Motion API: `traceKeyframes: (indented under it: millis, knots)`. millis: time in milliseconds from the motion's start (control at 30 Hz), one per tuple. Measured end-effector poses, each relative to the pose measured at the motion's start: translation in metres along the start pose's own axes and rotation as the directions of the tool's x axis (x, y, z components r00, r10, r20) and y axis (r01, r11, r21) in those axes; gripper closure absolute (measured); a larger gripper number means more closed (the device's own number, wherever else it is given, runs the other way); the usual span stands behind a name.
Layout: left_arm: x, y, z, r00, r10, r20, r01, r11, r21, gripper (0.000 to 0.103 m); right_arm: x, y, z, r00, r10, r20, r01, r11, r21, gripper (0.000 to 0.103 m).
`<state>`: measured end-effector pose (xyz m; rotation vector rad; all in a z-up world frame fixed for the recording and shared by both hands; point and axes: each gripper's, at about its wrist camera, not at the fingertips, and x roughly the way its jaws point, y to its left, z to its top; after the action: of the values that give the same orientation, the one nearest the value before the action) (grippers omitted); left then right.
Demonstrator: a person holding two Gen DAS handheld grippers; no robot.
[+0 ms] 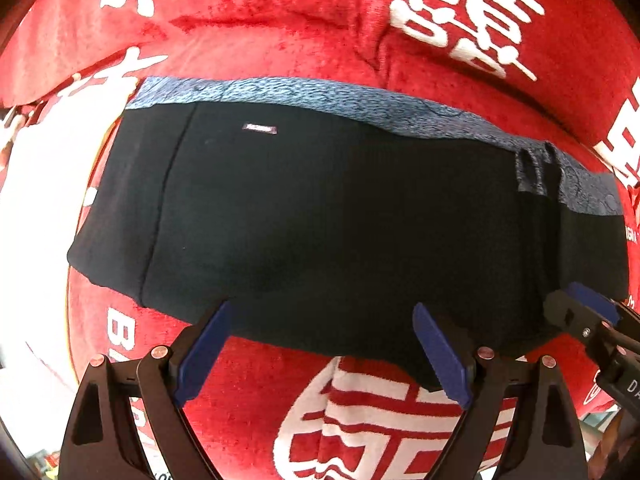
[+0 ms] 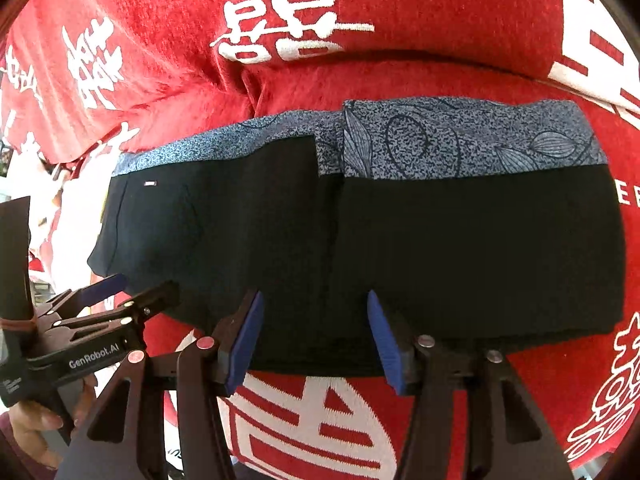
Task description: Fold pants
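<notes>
— Two layers show on your black fabric pants with the blue-grey leaf-patterned band (image 1: 320, 208) (image 2: 360, 232): they lie folded into a wide, flat rectangle, the patterned band along the far edge, a small label near its left end.

— Where do they lie?

— On the red plush cloth with white characters (image 1: 256, 20) (image 2: 420, 20), which spreads under and behind them. I can't tell what carries that cloth.

— And your tools?

— Your left tool (image 1: 320, 352) is released, its blue-padded fingers (image 1: 204, 348) spread wide at the near edge of the pants, gripping nothing. Your right tool (image 2: 316, 340) is also spread, its blue pads (image 2: 384, 340) at the near hem, nothing between them. From the right camera you see the left tool (image 2: 132, 286) just beside the pants' left corner; from the left camera the right tool (image 1: 576, 300) sits at the right corner.
</notes>
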<state>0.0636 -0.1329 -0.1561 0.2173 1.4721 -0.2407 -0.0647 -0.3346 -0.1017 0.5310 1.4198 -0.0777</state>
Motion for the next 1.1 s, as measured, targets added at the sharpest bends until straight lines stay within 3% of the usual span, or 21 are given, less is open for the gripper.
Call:
traceKeyframes:
  millis: [267, 433, 667, 767, 933, 1100]
  knots:
    - [0.001, 0.02, 0.0, 1.0, -0.001, 0.002, 0.001, 1.0, -0.031, 0.011, -0.005, 0.014, -0.005, 0.998, -0.062, -0.003, 0.062, 0.997, -0.036, 0.042]
    - [0.004, 0.037, 0.0, 1.0, -0.003, -0.001, 0.003, 0.998, -0.055, 0.011, -0.009, 0.036, -0.008, 0.999, -0.042, 0.007, 0.042, 0.995, -0.088, 0.042]
    - [0.005, 0.065, -0.007, 0.998, -0.058, -0.008, 0.057, 0.99, -0.128, 0.011, 0.016, 0.065, -0.013, 0.998, -0.022, -0.055, 0.013, 0.988, -0.156, 0.042]
    - [0.005, 0.085, -0.011, 0.996, -0.088, 0.007, 0.088, 0.981, -0.173, 0.011, 0.034, 0.063, -0.017, 0.994, -0.031, -0.104, 0.017, 0.991, -0.133, 0.042]
    - [0.008, 0.127, -0.018, 0.993, -0.116, 0.027, 0.119, 0.96, -0.254, 0.011, 0.041, 0.063, -0.017, 0.993, -0.038, -0.113, 0.022, 0.989, -0.143, 0.042]
    - [0.006, 0.164, -0.022, 0.98, -0.177, 0.085, 0.196, 0.921, -0.336, 0.011, 0.046, 0.065, -0.014, 0.991, -0.047, -0.122, 0.029, 0.989, -0.146, 0.039]
